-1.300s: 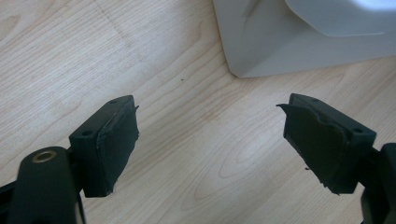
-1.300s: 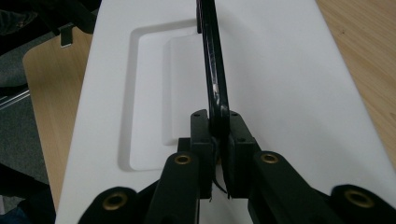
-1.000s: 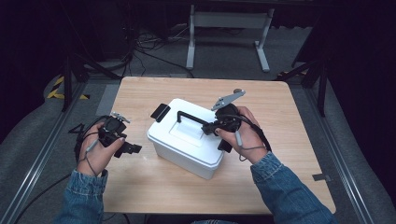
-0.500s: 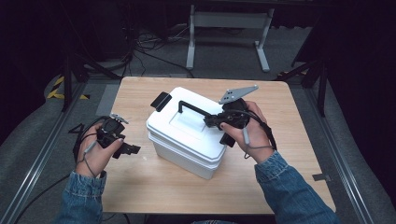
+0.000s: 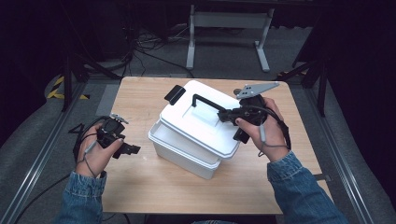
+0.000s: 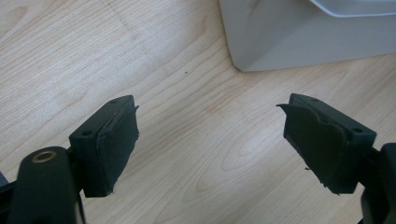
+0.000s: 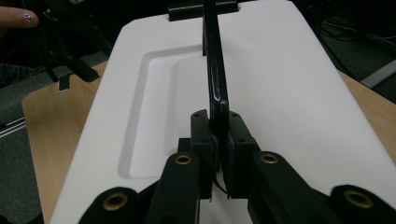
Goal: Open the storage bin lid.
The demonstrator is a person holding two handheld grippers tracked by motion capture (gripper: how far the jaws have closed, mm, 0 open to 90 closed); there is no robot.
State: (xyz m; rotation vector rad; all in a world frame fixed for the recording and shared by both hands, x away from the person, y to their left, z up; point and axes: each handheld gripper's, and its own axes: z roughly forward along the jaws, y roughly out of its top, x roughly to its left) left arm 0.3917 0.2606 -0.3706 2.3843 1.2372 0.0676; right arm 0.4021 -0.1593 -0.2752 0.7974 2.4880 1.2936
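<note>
White box sits mid-worktop. Its lid is raised off the box rim, tilted. R gripper is clamped on the lid's black handle. L gripper, jaws wide w/ nothing between, hangs just left of box over bare wood.

High view: fixed overhead, near side, facing 12 o'clock and down, whole table in frame. Left gripper view: close over the wood, box corner at 1 o'clock. Right gripper view: close along the lid, handle running to 12. All three share box and tabletop.
</note>
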